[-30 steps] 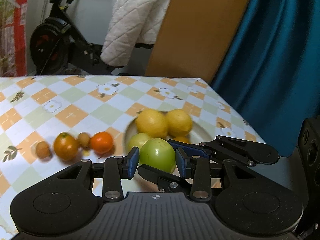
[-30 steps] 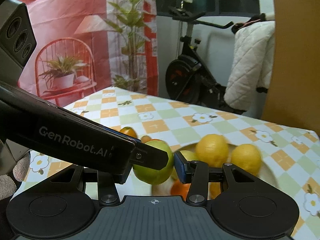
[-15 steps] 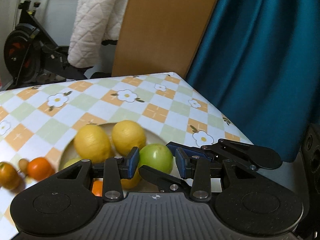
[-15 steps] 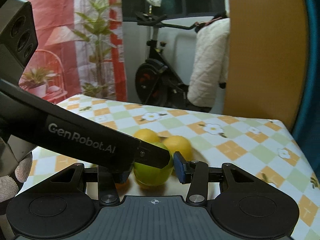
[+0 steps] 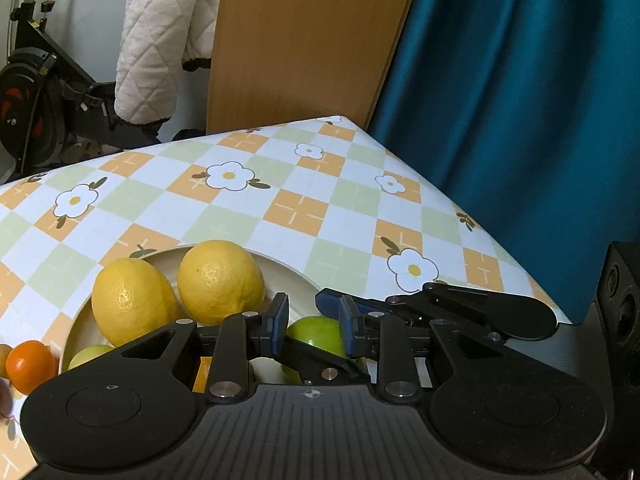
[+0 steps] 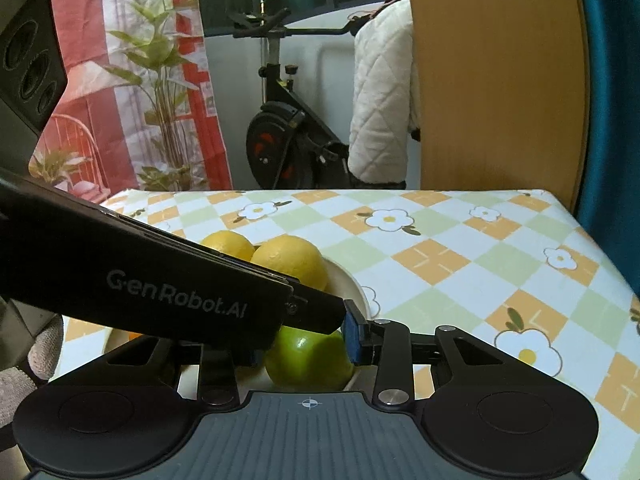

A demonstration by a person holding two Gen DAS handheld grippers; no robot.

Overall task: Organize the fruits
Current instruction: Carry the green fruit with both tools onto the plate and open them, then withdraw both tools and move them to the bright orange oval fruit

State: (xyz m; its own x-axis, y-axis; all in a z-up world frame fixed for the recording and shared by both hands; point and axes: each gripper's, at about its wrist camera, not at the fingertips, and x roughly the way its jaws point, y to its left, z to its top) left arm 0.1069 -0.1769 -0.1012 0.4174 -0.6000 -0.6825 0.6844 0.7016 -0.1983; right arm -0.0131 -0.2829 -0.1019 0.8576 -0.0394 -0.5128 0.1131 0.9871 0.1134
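A green fruit (image 5: 320,334) sits between the pads of my right gripper (image 6: 308,344), whose jaws are closing, and the right pad presses its side. In the right wrist view this green fruit (image 6: 308,360) hangs low over a cream plate (image 6: 356,288). My left gripper (image 5: 314,326) crosses in from the left, its pads drawn close together just above the fruit. I cannot tell whether they pinch it. Its finger (image 6: 316,310) covers the fruit's top. Two lemons (image 5: 220,280) lie on the plate (image 5: 288,276), and a small orange fruit (image 5: 28,364) rests beside it.
A paler green fruit (image 5: 88,356) lies at the plate's near left. The checked tablecloth (image 5: 304,208) ends in a corner near a teal curtain (image 5: 520,120) and a wooden board (image 5: 304,40). An exercise bike (image 6: 280,140) with a white quilted jacket stands behind.
Both grippers have moved together to the right, over the plate, with the green fruit between them. The left pads have closed in. The fruit now sits lower against both pairs of fingers.
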